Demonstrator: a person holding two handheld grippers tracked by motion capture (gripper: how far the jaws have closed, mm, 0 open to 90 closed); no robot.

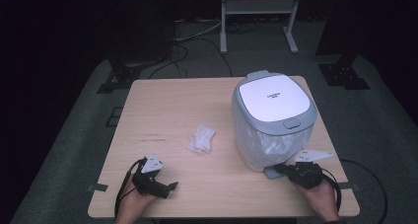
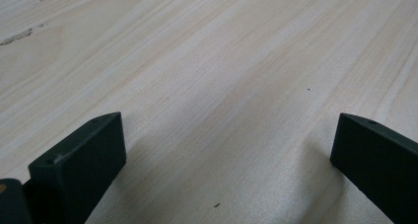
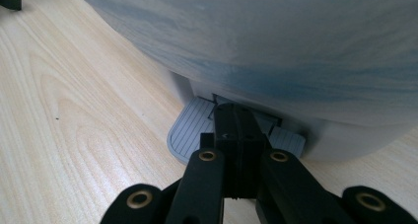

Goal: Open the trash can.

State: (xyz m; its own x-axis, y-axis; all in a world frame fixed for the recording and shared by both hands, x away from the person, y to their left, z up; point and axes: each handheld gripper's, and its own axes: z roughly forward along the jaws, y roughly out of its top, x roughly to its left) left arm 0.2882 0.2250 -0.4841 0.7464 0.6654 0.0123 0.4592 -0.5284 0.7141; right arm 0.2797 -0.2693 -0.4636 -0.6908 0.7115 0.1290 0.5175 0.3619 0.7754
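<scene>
The pedal bin (image 1: 272, 120) stood at the worktop's (image 1: 167, 100) right side, lid down, its grey foot pedal (image 3: 190, 130) jutting from the base toward the person. The right tool (image 3: 235, 128), jaws pressed together and holding nothing, sat directly atop that pedal. Crumpled tissue (image 1: 201, 137) lay mid-worktop, nearer the left tool (image 1: 165, 188), which rested wide open and empty.

Overhead view (gripper views close) share table (image 1: 197, 110).
</scene>
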